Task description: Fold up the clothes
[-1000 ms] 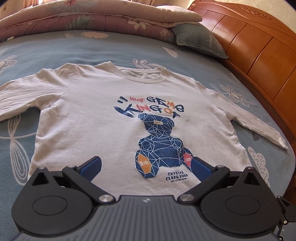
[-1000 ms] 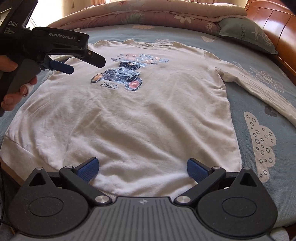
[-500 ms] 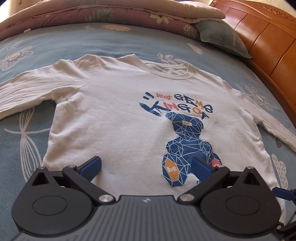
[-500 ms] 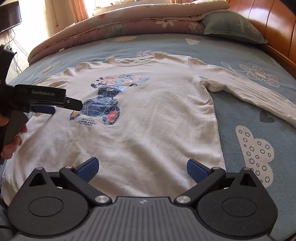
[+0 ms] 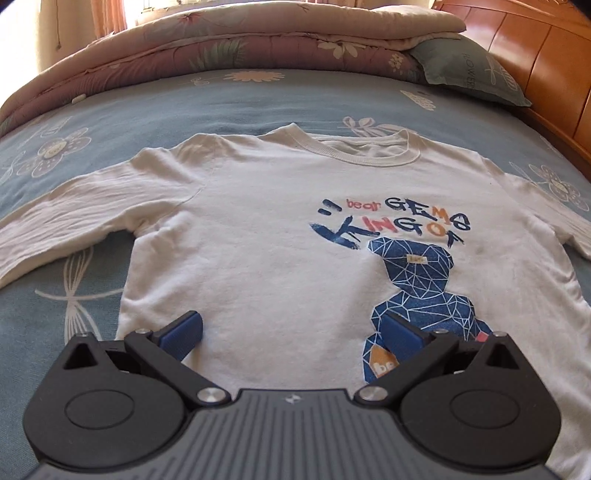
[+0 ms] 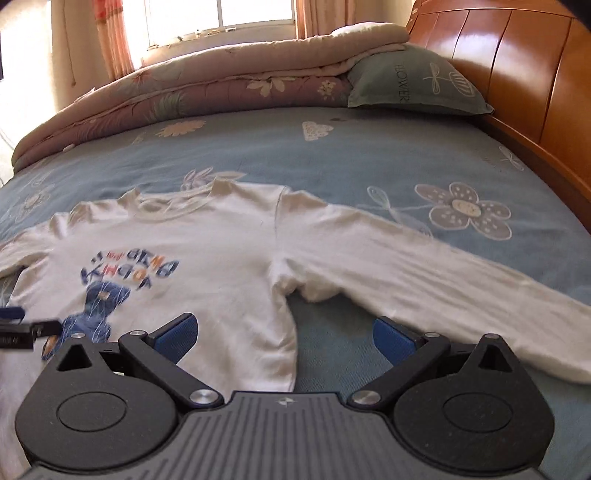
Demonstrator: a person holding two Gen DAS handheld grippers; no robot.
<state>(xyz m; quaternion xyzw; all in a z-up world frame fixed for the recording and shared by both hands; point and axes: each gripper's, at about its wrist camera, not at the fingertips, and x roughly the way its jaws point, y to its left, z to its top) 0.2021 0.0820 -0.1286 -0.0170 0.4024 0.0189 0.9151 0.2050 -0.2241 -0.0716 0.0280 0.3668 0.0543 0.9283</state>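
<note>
Both claws, left (image 5: 291,330) and right (image 6: 282,334), gape wide above the flat white shirt (image 5: 280,251), holding nothing.

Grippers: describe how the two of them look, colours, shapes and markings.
Both look alike. The left gripper and the right gripper each have blue padded fingers on black linkage arms with silver pivot bolts, two round black housings, and a grey ribbed body bearing a small white logo.

Ahead of me the bed (image 6: 369,162) wears a blue flowered sheet. A rolled floral quilt (image 6: 207,92) lies along its far edge, touching a green pillow (image 6: 413,81) beside the wooden headboard (image 6: 517,66); behind is a curtained window (image 6: 221,14).
</note>
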